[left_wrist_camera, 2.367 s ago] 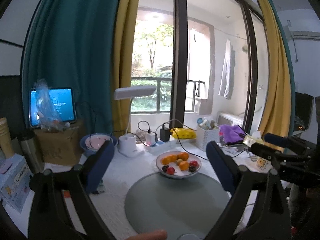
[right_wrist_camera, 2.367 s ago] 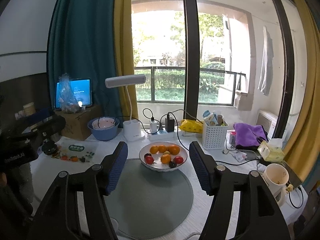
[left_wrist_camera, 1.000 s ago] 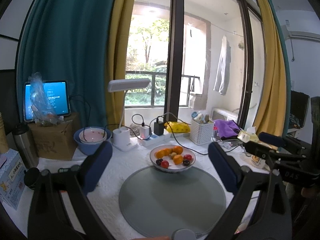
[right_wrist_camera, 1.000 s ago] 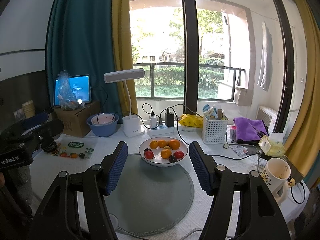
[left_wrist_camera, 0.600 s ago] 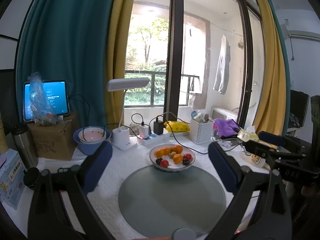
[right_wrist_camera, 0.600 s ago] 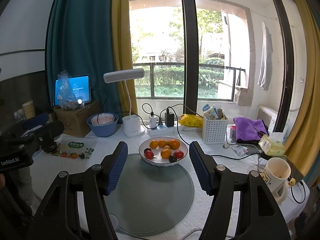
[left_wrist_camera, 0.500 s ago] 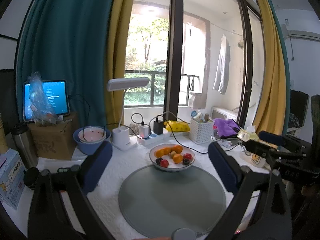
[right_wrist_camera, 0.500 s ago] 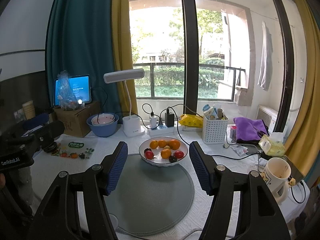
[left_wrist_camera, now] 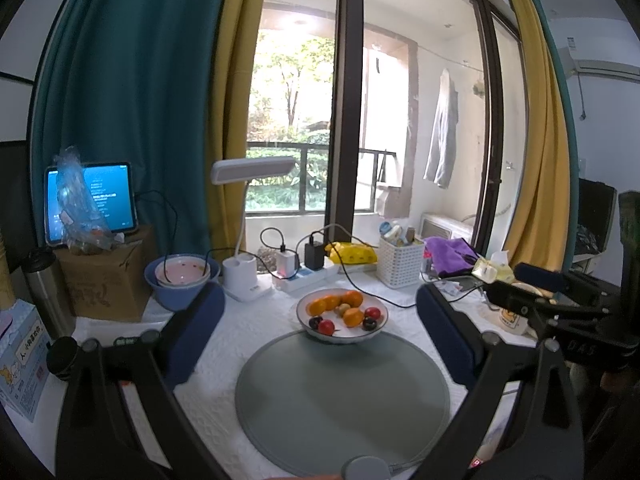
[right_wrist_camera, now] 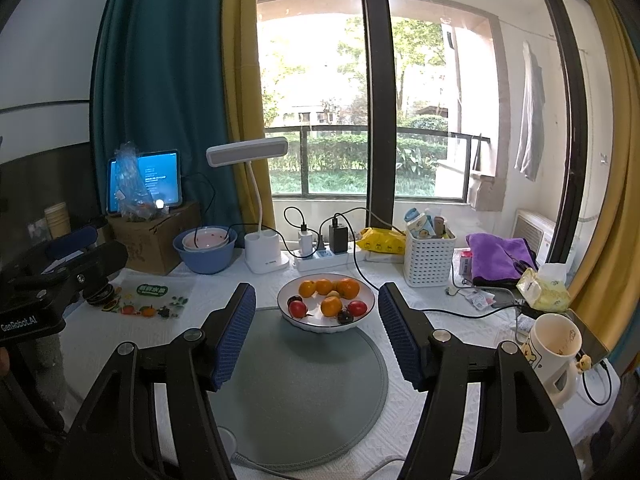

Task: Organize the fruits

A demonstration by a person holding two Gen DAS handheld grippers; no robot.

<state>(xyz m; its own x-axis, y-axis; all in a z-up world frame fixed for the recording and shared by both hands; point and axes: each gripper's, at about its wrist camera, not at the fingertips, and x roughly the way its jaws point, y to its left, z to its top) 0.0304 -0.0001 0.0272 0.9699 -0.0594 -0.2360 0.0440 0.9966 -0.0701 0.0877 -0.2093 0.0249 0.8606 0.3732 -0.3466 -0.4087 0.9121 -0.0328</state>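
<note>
Both sets of jaws wide open, empty, above round grey mat. Approach white ceramic fruit bowl at mat's far edge; pinch one orange gently.

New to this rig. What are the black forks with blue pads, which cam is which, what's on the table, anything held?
No robot arm here: a person holds a two-finger gripper in each hand, and a fisheye camera on each looks forward along its fingers. The black forks with blue pads are those fingers.

The left wrist view shows the left gripper, the right wrist view the right gripper. Both are open and hold nothing.

On the white table lies a round grey mat. At its far edge stands a white bowl of fruit: oranges, red ones and dark ones. Behind are a lamp, a blue bowl, a white basket and a purple cloth; a mug stands to the right.
</note>
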